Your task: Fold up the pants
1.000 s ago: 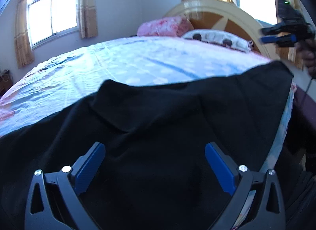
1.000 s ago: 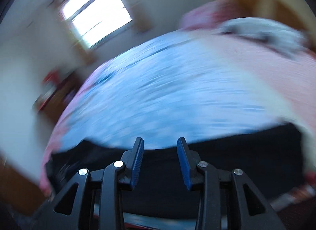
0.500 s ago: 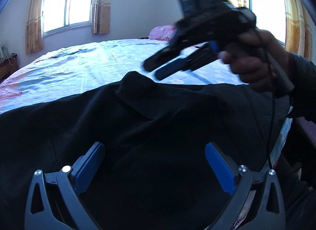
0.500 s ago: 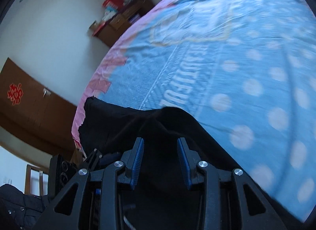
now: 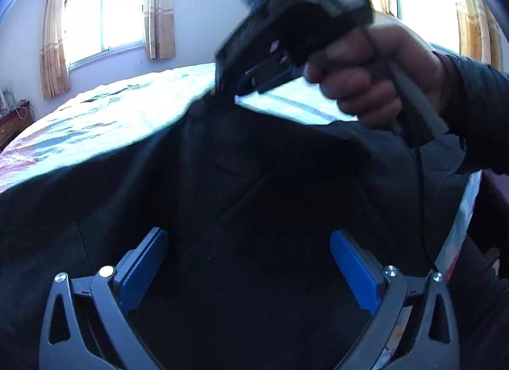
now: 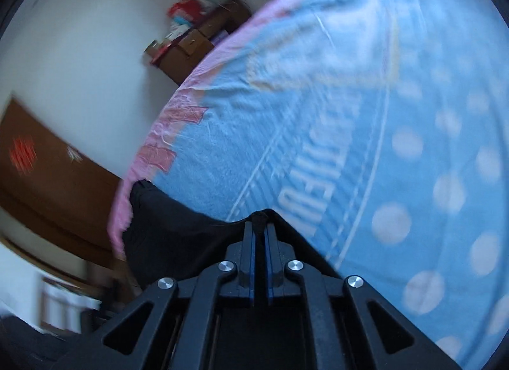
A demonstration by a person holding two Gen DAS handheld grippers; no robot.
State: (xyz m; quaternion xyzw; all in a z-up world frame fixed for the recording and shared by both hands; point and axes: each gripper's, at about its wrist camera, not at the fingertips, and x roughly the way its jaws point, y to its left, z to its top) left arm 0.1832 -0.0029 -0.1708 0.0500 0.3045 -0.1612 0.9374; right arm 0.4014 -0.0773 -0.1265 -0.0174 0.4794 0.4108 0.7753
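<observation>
Black pants [image 5: 222, 185] lie spread across the near edge of the bed. My left gripper [image 5: 249, 262] is open, its blue pads wide apart just above the dark cloth, holding nothing. My right gripper [image 6: 260, 230] is shut on a fold of the pants [image 6: 178, 230] at their far edge and lifts it into a peak. In the left wrist view the right gripper [image 5: 222, 90] is seen from the side, held by a hand, pinching that raised point of cloth.
The bed has a blue dotted sheet [image 6: 397, 115] with a pink border [image 6: 159, 154]. A wooden dresser [image 6: 197, 45] with clutter stands by the wall. A brown door [image 6: 38, 179] is at the left. Windows with curtains [image 5: 105, 20] are behind the bed.
My right gripper closed on the far edge of the pants and raised it into a peak. My left gripper stayed open over the cloth.
</observation>
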